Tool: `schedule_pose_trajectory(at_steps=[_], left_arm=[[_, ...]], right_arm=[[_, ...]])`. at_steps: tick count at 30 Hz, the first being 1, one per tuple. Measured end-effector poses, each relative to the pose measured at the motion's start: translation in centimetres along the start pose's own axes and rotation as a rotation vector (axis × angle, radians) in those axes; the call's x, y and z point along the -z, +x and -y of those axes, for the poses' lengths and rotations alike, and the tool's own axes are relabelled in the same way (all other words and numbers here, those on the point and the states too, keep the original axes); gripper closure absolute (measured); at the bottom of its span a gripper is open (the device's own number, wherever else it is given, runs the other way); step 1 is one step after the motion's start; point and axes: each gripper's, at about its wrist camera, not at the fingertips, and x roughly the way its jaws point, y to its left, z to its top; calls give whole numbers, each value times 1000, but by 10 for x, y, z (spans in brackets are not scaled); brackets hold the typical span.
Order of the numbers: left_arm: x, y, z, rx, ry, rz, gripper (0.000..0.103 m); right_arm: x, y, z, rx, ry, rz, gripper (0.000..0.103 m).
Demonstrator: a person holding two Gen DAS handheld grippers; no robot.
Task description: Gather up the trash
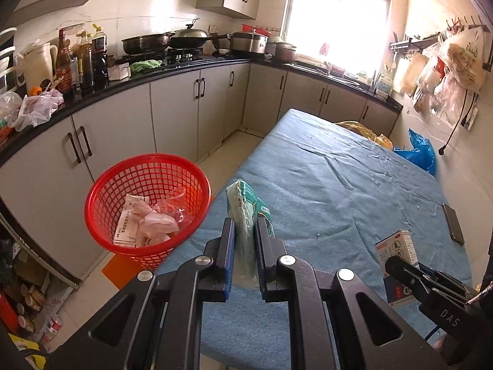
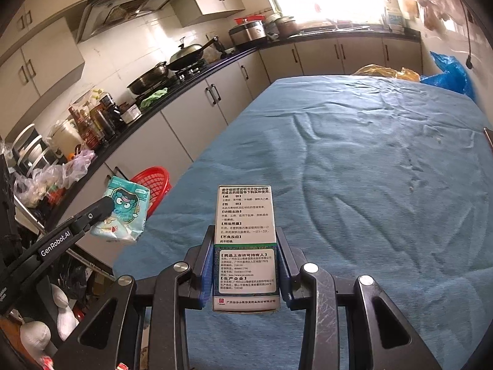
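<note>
My left gripper (image 1: 244, 226) is shut on a flat teal-and-white tissue packet (image 1: 245, 212), held edge-up over the left edge of the blue-covered table (image 1: 339, 178). The same packet (image 2: 123, 212) shows its cartoon face in the right wrist view, pinched by the left gripper (image 2: 106, 205). My right gripper (image 2: 245, 234) is shut on a white medicine box (image 2: 245, 243) printed with text, above the table (image 2: 354, 169). That box (image 1: 396, 256) appears at the right in the left wrist view. A red mesh basket (image 1: 148, 206) with crumpled paper and wrappers stands left of the table, partly hidden (image 2: 154, 182).
A dark phone (image 1: 453, 223) lies near the table's right edge. Yellow and blue plastic bags (image 1: 416, 149) sit past the far end. A black counter (image 1: 185, 67) with pans, bottles and a kettle runs along the left. Clutter lies on the floor at lower left.
</note>
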Motion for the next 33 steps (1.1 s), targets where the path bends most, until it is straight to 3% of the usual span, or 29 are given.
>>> schedule_pose_trajectory(at_steps=[14, 22, 29, 31, 33], left_arm=[[3, -5, -12, 5, -13, 2, 91], [10, 12, -4, 154, -24, -66, 91], [15, 38, 1, 215, -64, -129, 91], [13, 37, 0, 239, -70, -135, 84], [8, 31, -4, 258, -78, -127, 63]], right_arm=[[4, 7, -15, -7, -30, -20, 65], [8, 13, 7, 69, -6, -50, 65], [12, 15, 31, 84, 44, -63, 65], [10, 15, 35, 76, 51, -59, 64], [11, 16, 36, 73, 56, -58, 64]])
